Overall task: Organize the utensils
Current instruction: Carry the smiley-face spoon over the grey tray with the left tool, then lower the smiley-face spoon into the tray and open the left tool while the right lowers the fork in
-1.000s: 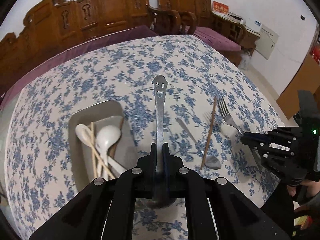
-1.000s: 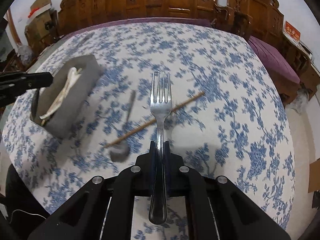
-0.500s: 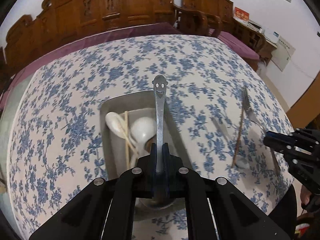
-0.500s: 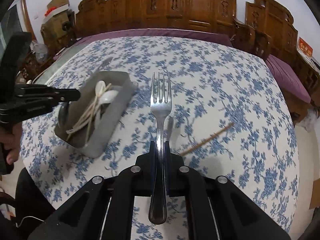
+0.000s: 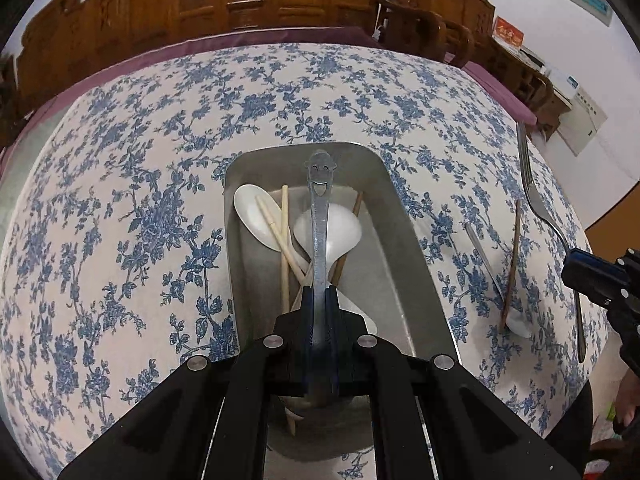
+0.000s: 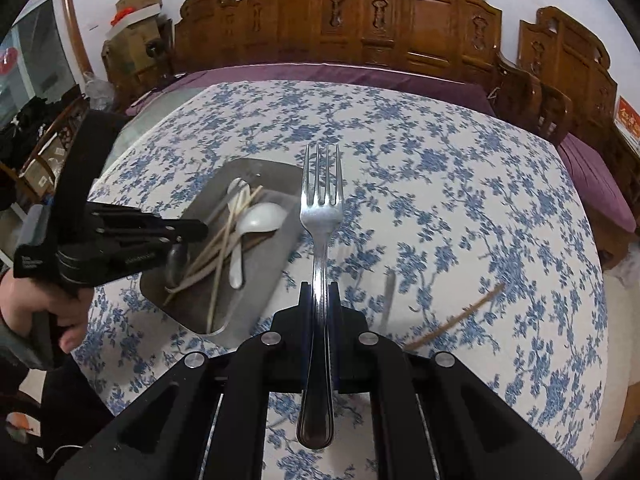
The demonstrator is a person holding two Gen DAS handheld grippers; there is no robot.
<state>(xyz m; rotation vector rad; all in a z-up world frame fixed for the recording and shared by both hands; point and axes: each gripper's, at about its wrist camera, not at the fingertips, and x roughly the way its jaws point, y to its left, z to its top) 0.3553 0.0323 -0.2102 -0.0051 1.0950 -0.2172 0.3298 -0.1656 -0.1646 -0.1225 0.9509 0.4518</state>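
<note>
My left gripper (image 5: pixel 319 300) is shut on a steel spoon with a smiley-face handle (image 5: pixel 320 216) and holds it over the metal tray (image 5: pixel 404 240). The tray holds white spoons (image 5: pixel 256 216) and chopsticks (image 5: pixel 285 248). My right gripper (image 6: pixel 320 300) is shut on a steel fork (image 6: pixel 322 208), held above the table just right of the tray (image 6: pixel 264 280). The left gripper also shows in the right wrist view (image 6: pixel 176 234), its spoon bowl hanging over the tray. A steel spoon (image 5: pixel 486 260) and a brown chopstick (image 5: pixel 512 256) lie on the cloth right of the tray.
The round table carries a blue-flowered cloth (image 5: pixel 140 200). Carved wooden chairs (image 6: pixel 360 20) stand behind it. A purple cushion (image 6: pixel 596 176) lies at the right. The loose chopstick (image 6: pixel 456 322) and spoon handle (image 6: pixel 387 300) lie right of my right gripper.
My left gripper has carried the smiley spoon leftward over the tray. My right gripper has lifted the fork and moved left toward the tray.
</note>
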